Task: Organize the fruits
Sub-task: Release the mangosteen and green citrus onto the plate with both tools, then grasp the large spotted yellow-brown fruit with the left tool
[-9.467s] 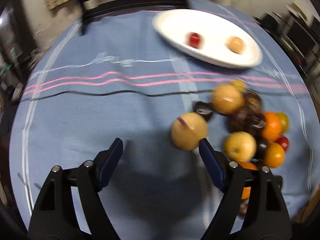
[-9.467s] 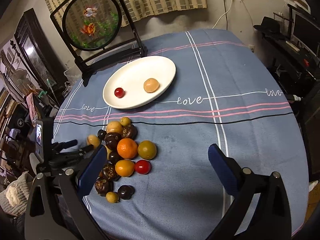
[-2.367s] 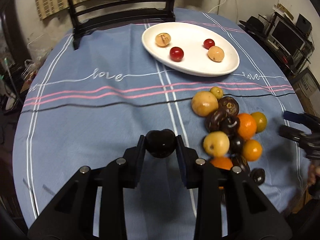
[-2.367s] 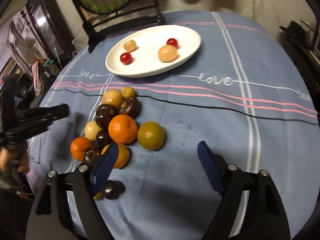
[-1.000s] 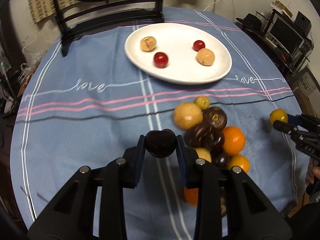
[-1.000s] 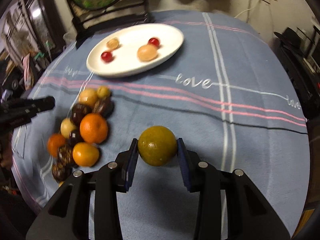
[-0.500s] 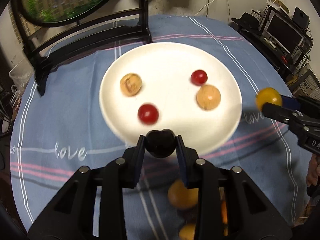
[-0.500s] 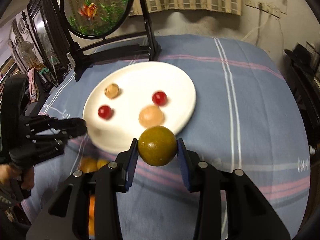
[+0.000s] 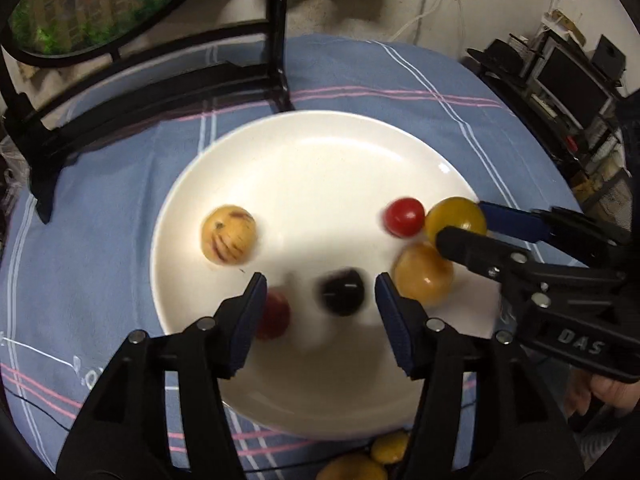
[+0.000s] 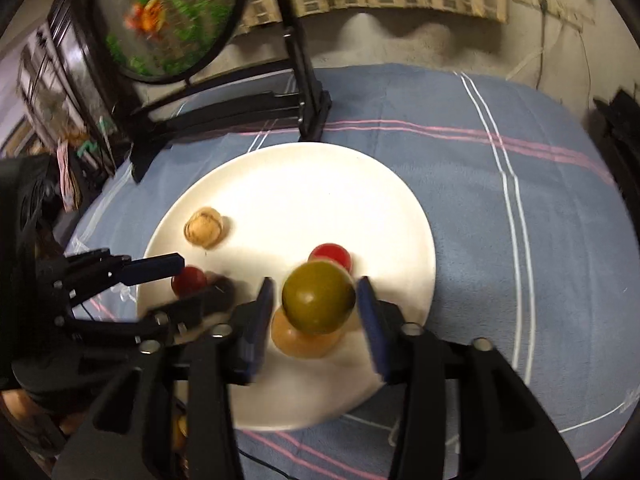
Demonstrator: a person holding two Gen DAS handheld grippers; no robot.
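Observation:
The white plate (image 9: 320,160) fills the left wrist view. Over its near side my left gripper (image 9: 320,308) has its jaws opening. A blurred dark fruit (image 9: 342,292) sits loose between them, clear of both pads. A red fruit (image 9: 274,314) is partly hidden behind the left finger. My right gripper (image 10: 316,320) hangs over the plate (image 10: 288,184), its jaws opening too. The yellow-green fruit (image 10: 318,302) lies between its pads with slim gaps on both sides. A tan fruit (image 9: 228,234), a small red fruit (image 9: 404,216) and a peach-coloured fruit (image 9: 424,280) lie on the plate.
A round goldfish screen (image 10: 176,12) on a black stand (image 9: 160,92) rises just behind the plate. A few loose fruits (image 9: 384,452) lie on the blue tablecloth (image 10: 480,200) at the plate's near edge. A hand (image 9: 600,392) grips the right tool. Shelves with electronics (image 9: 572,80) stand at far right.
Both grippers have moved further over the plate. Their jaws have spread, so the dark fruit and the yellow-green fruit are no longer pinched.

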